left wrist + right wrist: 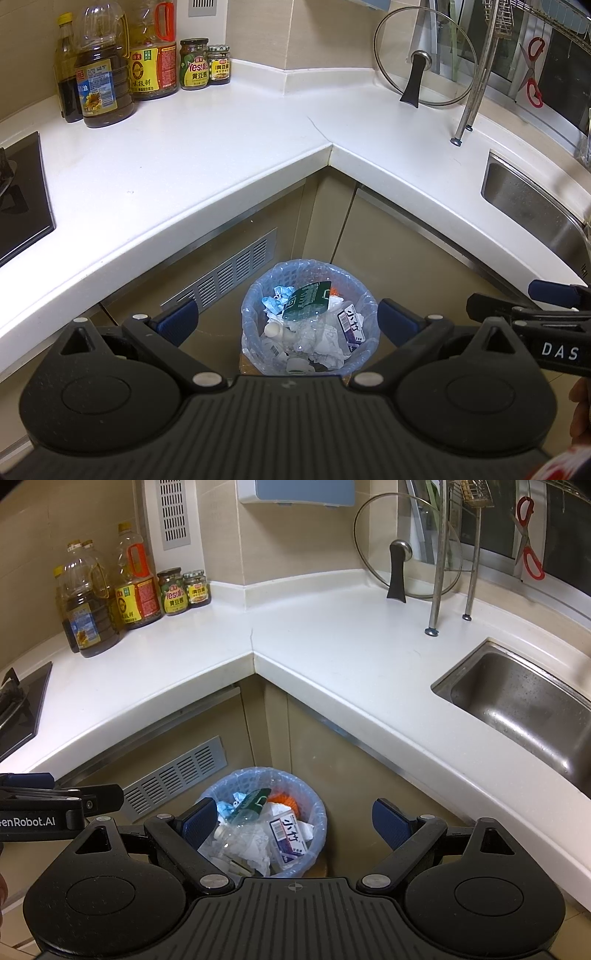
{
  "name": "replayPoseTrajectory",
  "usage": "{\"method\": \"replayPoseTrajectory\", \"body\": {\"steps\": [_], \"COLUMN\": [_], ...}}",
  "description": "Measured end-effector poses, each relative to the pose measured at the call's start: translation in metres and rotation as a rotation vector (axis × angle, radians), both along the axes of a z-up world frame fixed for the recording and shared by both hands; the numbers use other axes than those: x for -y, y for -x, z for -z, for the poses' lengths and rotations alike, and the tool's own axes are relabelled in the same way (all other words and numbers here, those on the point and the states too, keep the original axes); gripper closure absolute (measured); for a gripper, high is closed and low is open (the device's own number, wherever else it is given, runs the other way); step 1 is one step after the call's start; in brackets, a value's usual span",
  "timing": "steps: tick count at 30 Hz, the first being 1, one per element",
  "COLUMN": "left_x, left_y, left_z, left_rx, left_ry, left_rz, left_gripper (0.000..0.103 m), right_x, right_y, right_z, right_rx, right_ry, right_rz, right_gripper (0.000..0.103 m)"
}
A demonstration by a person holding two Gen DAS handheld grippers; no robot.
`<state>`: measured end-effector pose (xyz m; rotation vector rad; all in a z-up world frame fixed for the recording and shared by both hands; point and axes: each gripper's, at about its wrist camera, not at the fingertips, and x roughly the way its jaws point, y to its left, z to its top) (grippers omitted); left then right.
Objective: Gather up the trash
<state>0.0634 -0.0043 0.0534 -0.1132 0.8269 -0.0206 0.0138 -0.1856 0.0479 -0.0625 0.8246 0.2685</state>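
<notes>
A small bin [255, 295] [317, 812] lined with a clear blue bag stands on the floor in the inner corner of the white counter. It holds crumpled paper, a clear plastic bottle [240, 830], a dark green packet [306, 299] and a purple-and-white carton [351, 325] [290, 834]. My left gripper [288, 321] hovers open above the bin with nothing between its blue pads. My right gripper [295, 821] is open too, above the same bin and holding nothing. Each gripper shows at the edge of the other's view.
The white L-shaped counter [207, 155] [332, 635] wraps around the bin. Oil bottles [101, 81] and sauce jars [171, 590] stand at the back left. A stove [18, 199] lies left, a steel sink [524, 705] right. A glass lid [424, 59] leans near rack legs.
</notes>
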Motion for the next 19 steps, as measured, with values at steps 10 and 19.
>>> {"method": "replayPoseTrajectory", "body": {"steps": [10, 19], "left_x": [0.0014, -0.0003], "left_y": [-0.0007, -0.0023], "left_z": [0.0007, 0.0024], "left_rx": [-0.001, 0.004], "left_ry": [0.003, 0.027], "left_rz": [0.001, -0.008], "left_gripper": [0.001, 0.001], "right_x": [-0.0005, -0.0012], "right_y": [-0.0012, -0.0026], "right_z": [0.0009, 0.0023], "right_rx": [-0.003, -0.006], "right_ry": [0.003, 0.005], "right_rz": [0.001, 0.004], "right_gripper": [0.012, 0.012]}}
